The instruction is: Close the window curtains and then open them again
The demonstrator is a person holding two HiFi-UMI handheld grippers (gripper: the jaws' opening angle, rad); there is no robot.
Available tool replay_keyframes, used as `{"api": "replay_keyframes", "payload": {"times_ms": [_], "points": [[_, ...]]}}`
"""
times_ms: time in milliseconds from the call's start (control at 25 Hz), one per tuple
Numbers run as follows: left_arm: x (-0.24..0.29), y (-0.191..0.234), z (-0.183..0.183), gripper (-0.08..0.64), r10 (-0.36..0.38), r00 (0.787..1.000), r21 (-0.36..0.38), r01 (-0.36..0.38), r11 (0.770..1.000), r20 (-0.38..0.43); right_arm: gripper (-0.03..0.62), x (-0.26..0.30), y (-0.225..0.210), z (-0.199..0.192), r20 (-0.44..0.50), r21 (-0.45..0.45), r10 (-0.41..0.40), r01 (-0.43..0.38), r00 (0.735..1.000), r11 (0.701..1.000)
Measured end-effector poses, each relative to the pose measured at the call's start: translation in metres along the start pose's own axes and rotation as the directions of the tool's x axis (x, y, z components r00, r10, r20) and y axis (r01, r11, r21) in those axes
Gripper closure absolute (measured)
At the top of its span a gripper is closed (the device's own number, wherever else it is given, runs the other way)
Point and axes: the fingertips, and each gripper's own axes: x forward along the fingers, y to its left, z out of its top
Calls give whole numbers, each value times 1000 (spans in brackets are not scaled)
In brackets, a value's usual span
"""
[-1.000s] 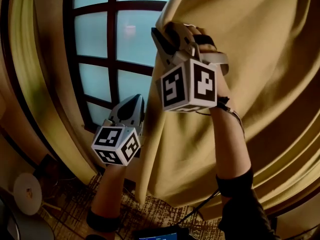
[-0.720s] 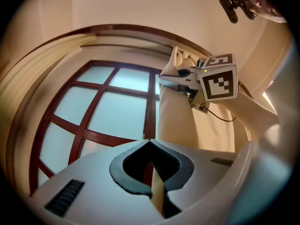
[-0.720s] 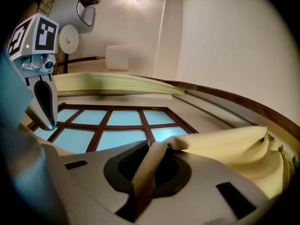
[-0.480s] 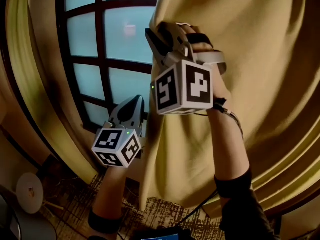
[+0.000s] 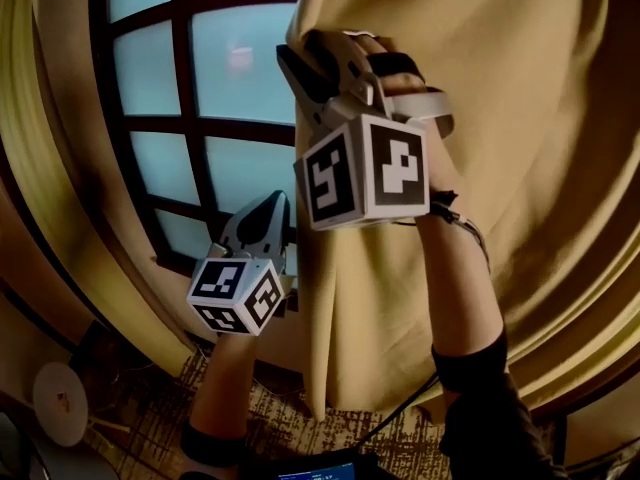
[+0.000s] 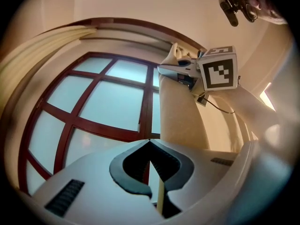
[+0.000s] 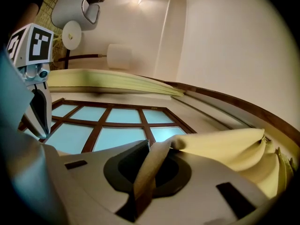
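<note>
Hanging on either side of one window are two mustard-yellow curtains. The right curtain fills the right half of the head view and covers that side of the glass. The left curtain is gathered against the frame at the left edge. Between them the window shows pale frosted panes set in a grid of dark red-brown bars. Below lies a patterned carpet.

Two bare forearms reach up, each hand holding one pair of tongs, so there are two in all. The right tongs sit high at the inner edge of the right curtain, and the right gripper view shows them pinching a fold of that edge between the pads. The left tongs are lower, in front of the glass just beside the same curtain's edge, with their tips pressed together. A thin pale strip shows in the slit behind the tips, and I cannot tell what it is.

Each pair carries one marker cube: the right cube and the left cube.
</note>
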Motion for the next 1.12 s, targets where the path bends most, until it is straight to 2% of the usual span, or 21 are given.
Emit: {"api": "replay_keyframes", "payload": {"times_ms": [240,360,720,880,1000,1040,1120], "points": [[-5,41,12,560,-18,1000,-18,18,1000,5,555,33,-4,30,20,15,-20,19,1000,1000],[-4,51,11,560,-37,999,-20,37,999,-7,555,44,-3,32,13,46,-37,36,999,998],[-18,64,4,560,-125,991,-29,123,992,-52,548,29,-7,5,-157,63,-96,106,983,992],[-29,66,5,560,-169,984,-44,166,985,-64,532,17,-9,-11,-229,138,-139,174,963,975],[-40,59,4,560,-213,974,-53,210,976,-77,497,-8,-13,-22,-299,203,-186,253,936,946],[-45,56,3,560,-231,969,-56,227,972,-83,464,-18,-13,-24,-325,227,-195,276,925,934],[-54,50,2,560,-266,960,-58,261,964,-93,334,-40,-9,-27,-377,284,-195,314,905,906]]}}
